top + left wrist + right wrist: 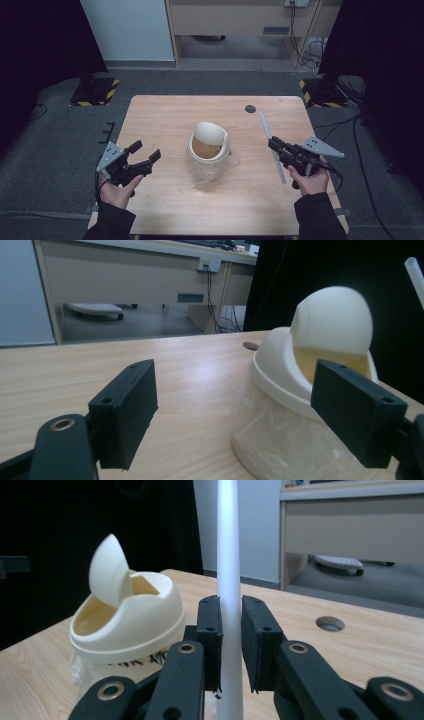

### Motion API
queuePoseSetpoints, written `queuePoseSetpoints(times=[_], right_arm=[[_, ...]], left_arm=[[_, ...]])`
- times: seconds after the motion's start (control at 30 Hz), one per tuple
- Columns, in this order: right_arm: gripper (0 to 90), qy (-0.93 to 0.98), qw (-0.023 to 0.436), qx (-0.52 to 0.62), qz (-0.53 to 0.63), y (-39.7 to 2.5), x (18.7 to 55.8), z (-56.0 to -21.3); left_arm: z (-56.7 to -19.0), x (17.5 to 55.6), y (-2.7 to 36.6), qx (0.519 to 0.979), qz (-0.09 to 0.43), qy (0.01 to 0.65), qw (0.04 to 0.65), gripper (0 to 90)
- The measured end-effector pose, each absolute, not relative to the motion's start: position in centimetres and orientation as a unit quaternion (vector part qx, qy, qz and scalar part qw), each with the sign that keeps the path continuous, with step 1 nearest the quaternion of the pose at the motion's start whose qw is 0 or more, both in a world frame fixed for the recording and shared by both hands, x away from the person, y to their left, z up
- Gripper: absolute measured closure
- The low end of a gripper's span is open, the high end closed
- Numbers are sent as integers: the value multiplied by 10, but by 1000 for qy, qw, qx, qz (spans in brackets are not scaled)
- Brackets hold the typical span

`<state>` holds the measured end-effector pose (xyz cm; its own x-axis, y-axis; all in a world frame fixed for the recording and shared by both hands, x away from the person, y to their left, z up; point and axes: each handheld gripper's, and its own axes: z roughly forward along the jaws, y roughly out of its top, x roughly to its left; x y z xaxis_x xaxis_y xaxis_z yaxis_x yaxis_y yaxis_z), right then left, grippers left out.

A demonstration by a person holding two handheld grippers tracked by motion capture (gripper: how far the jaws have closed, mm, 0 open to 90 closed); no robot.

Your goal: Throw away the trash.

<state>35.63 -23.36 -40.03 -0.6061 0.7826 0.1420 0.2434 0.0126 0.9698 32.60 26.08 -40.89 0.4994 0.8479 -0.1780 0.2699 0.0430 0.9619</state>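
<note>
Bin point(209, 152) mid-table point(165, 115); rod point(271, 146) right; hole point(250, 108) behind.

Office-like lab or recording room, light wooden table point(165, 120) on grey carpet point(45, 145), black curtains point(30, 40) at both sides, hazard-striped stand bases point(95, 92), desk point(240, 17) with wall socket and cables point(305, 50) upper right

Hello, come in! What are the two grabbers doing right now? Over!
Left gripper open, beside the little bin. Right gripper shut on the white stick. Bin lid tipped open. Nothing between.

Rod point(229, 555) ends beyond frame edges
</note>
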Motion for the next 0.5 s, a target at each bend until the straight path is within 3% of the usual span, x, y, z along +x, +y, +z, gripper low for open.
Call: queuePoseSetpoints(times=[0.5], right_arm=[[792, 667, 221, 333, 628, -213, 354, -374]], left_arm=[[-371, 334, 245, 615, 253, 412, 623, 202]])
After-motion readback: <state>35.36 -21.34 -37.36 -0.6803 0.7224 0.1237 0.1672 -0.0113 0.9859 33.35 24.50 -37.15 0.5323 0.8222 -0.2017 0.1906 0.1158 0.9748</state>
